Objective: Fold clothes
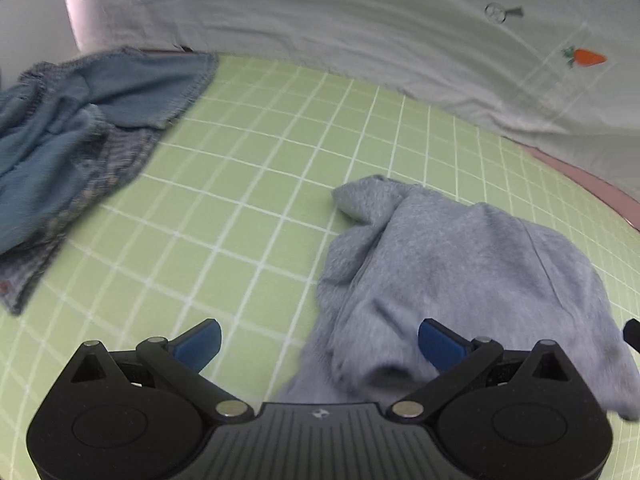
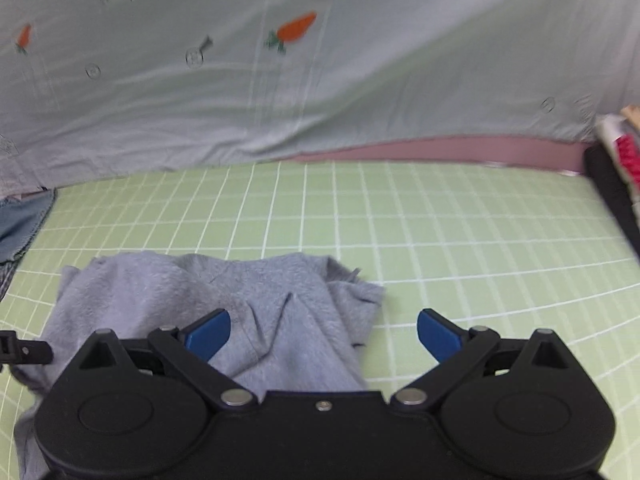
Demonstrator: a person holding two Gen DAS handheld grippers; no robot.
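Hovering over a crumpled grey garment (image 1: 460, 272), both grippers stand released with nothing between their blue pads. The left gripper (image 1: 320, 344) hangs above the garment's left edge at the lower centre of its frame, one pad over bare mat and the other over cloth. The right gripper (image 2: 324, 334) sits over the garment's right edge, at the lower centre of its own frame.

The grey garment lies bunched on the green grid mat (image 1: 248, 184), with ridges and a turned-over corner, so it is not yet a neat fold. As a judgement, the step in hand looks like a reach for two edges or corners; whether this is to spread the piece flat or to carry a fold further, the pictures do not settle. Either way, the next grasp calls for each gripper to pinch a single layer at an outer edge.

Counted: one grey garment, one blue denim garment (image 1: 72, 128) heaped at the left of the frame, two grippers, one mat, one pale carrot-print cloth (image 2: 296, 28) behind.
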